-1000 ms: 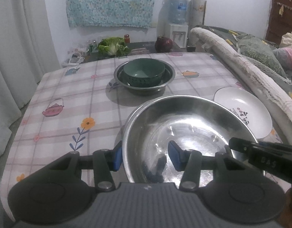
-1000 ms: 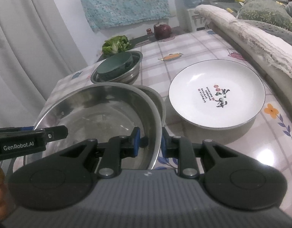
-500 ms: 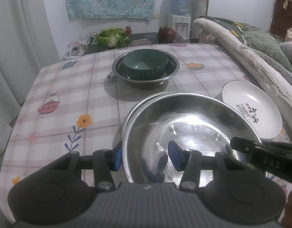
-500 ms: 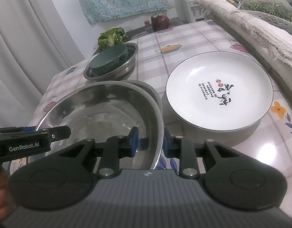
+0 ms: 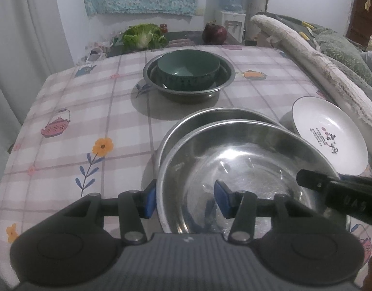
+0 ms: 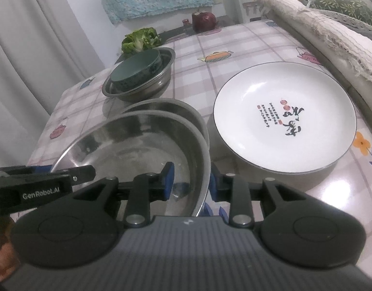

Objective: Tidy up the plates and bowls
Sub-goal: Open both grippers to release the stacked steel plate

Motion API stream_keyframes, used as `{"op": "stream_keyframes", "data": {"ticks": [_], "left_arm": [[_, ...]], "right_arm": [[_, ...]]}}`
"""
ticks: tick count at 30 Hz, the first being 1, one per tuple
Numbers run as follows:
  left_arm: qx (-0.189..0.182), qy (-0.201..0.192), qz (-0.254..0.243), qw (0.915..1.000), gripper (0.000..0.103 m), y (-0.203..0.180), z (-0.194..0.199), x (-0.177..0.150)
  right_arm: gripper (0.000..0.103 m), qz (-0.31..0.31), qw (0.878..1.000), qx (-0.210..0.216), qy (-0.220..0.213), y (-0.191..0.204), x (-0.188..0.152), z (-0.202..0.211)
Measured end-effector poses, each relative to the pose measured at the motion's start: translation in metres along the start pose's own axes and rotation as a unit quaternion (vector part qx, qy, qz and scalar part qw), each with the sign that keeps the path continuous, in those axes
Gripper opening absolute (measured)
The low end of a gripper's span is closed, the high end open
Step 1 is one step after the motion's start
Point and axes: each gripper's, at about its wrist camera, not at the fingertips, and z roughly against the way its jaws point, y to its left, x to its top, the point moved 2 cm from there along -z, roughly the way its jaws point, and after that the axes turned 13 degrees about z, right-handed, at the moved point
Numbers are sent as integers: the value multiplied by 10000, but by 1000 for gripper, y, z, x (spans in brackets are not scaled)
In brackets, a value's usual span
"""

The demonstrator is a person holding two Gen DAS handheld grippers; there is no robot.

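the steel basin [image 6: 142, 145] has dropped into its twin [image 5: 210, 118] at 12 o'clock — nesting looks done; right gripper [image 6: 189, 181] jaws are opening off the rim, left gripper [image 5: 183, 197] straddles the opposite rim half-open, pads clear.

Lettuce [image 5: 143, 35], onion [image 5: 214, 34] (behind table [image 5: 64, 92]).

1. Both views are dim and slightly grainy, with a cool indoor cast.
2. Light comes from above: a bright glare patch sits in the bottom of the steel basin [image 5: 246, 169] and on the glossy tablecloth [image 6: 336, 189] near the white plate [image 6: 282, 116].
3. The far steel bowl [image 5: 188, 77] throws a soft, dark shadow toward the camera; the plate leaves a shadow along its near edge.
4. Fisheye bending curves the table edges and the curtain [image 5: 28, 48], and the upper left corner darkens.
5. The gripper bodies at the bottom are nearly black, with little detail.
6. Far objects by the wall look soft and smeared.
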Motion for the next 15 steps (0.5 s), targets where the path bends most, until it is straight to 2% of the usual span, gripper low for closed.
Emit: {"op": "stream_keyframes", "data": {"ticks": [15], "left_arm": [[10,-165,-37,9999,53,13,-2,1]], "right_arm": [[37,9,9999,-98,25,-1,1,-3]]}}
